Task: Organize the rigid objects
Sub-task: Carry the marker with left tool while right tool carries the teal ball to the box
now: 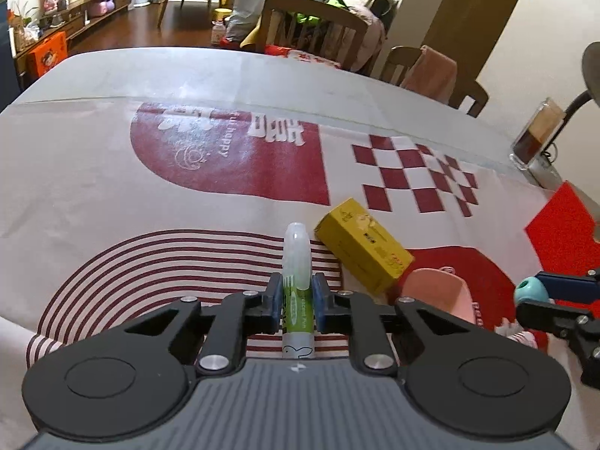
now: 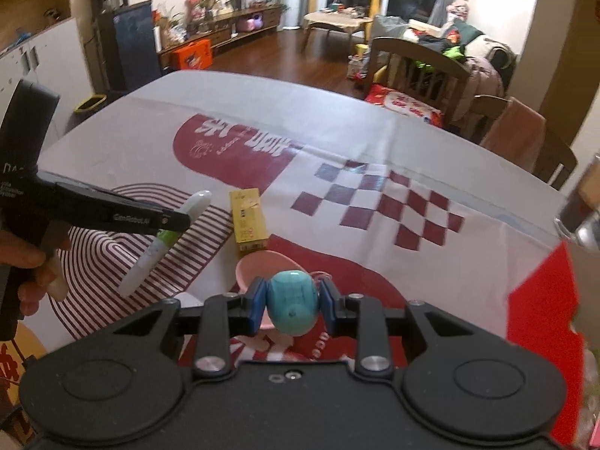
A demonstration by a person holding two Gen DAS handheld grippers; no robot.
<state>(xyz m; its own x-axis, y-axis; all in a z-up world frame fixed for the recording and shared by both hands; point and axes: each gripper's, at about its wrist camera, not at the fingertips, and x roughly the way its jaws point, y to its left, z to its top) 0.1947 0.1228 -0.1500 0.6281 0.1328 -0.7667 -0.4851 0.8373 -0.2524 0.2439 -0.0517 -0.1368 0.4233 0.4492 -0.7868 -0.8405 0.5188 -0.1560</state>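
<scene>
My left gripper (image 1: 297,302) is shut on a white and green marker pen (image 1: 297,258) and holds it above the tablecloth; the pen also shows in the right wrist view (image 2: 165,240). My right gripper (image 2: 293,305) is shut on a small teal egg-shaped object (image 2: 292,302), held above a pink bowl (image 2: 266,262). In the left wrist view the teal object (image 1: 529,289) sits at the far right, beside the pink bowl (image 1: 442,292). A yellow box (image 1: 363,249) lies on the table just beyond the bowl, and shows in the right wrist view too (image 2: 248,219).
The table carries a white and dark red printed cloth (image 1: 187,195). A red mat (image 1: 562,232) lies at the right edge. A clear stand (image 1: 534,135) and a lamp arm are at the far right. Wooden chairs (image 2: 423,71) stand behind the table.
</scene>
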